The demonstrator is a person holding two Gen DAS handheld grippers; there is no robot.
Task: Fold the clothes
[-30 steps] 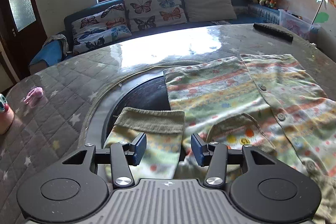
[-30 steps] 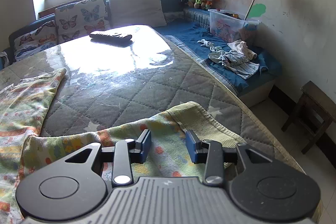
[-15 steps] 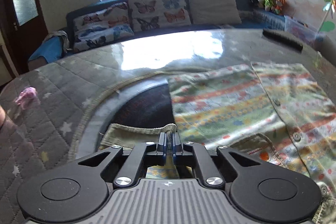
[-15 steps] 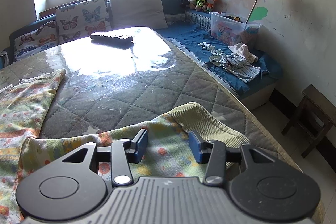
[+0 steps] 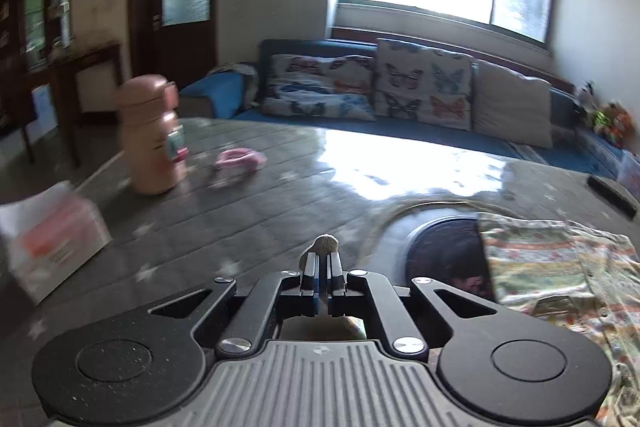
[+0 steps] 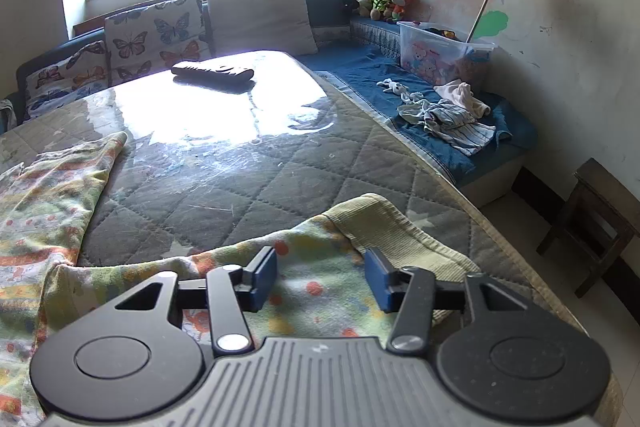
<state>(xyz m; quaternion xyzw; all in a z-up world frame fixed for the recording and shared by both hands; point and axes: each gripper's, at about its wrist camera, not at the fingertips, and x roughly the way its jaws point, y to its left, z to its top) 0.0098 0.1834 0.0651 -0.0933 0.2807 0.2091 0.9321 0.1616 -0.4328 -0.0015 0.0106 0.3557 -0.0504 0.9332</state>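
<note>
A colourful patterned child's garment (image 5: 560, 267) lies spread on the quilted table (image 5: 248, 211). My left gripper (image 5: 322, 263) is shut on the ribbed cuff (image 5: 323, 245) of one sleeve or leg and holds it lifted above the table. In the right wrist view the garment's body (image 6: 48, 195) lies at the left, and another sleeve or leg with a ribbed cuff (image 6: 400, 231) lies under my right gripper (image 6: 320, 277). The right gripper is open, its jaws astride the fabric just above it.
A pink bottle (image 5: 154, 135), a small pink item (image 5: 240, 159) and a white-and-pink box (image 5: 48, 243) sit on the table's left side. A dark remote (image 6: 212, 71) lies at the far end. A sofa (image 5: 360, 95) with cushions runs behind. The table's right edge (image 6: 480, 211) drops to the floor.
My left gripper closed on the cuff, then lifted and swung left with it. The right gripper stayed open over the other cuff, hardly moving.
</note>
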